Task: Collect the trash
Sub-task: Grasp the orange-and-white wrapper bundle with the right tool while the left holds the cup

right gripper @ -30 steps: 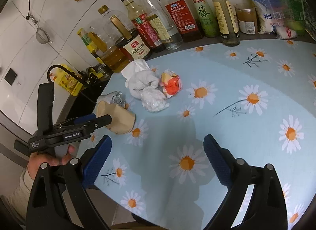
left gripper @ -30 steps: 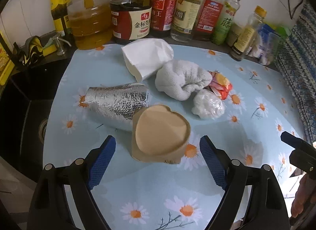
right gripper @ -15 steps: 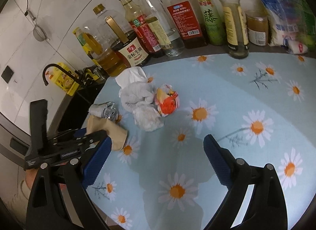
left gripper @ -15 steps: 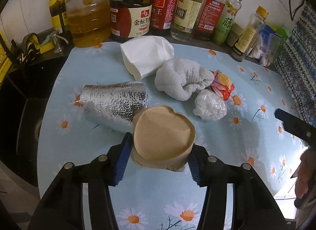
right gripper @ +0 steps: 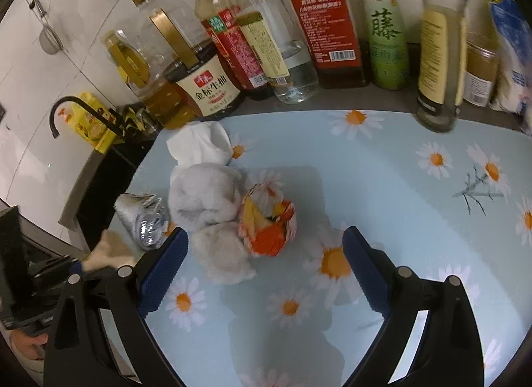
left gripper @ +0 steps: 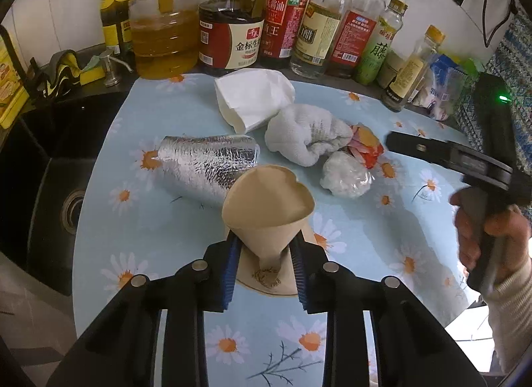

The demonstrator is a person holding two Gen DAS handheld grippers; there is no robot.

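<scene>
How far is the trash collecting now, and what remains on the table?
Nothing looks collected yet. In hand: the left gripper has just closed on the brown paper cup, squeezing its base. Left on the table: foil bag, white tissue, grey cloth, plastic wad and orange wrapper. The right gripper hangs open near the wrapper.

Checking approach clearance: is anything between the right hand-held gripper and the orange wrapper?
Nothing visible does. The right hand-held gripper is open, with the orange wrapper just ahead of its fingertips. The clear plastic wad lies touching the wrapper's left side.
</scene>
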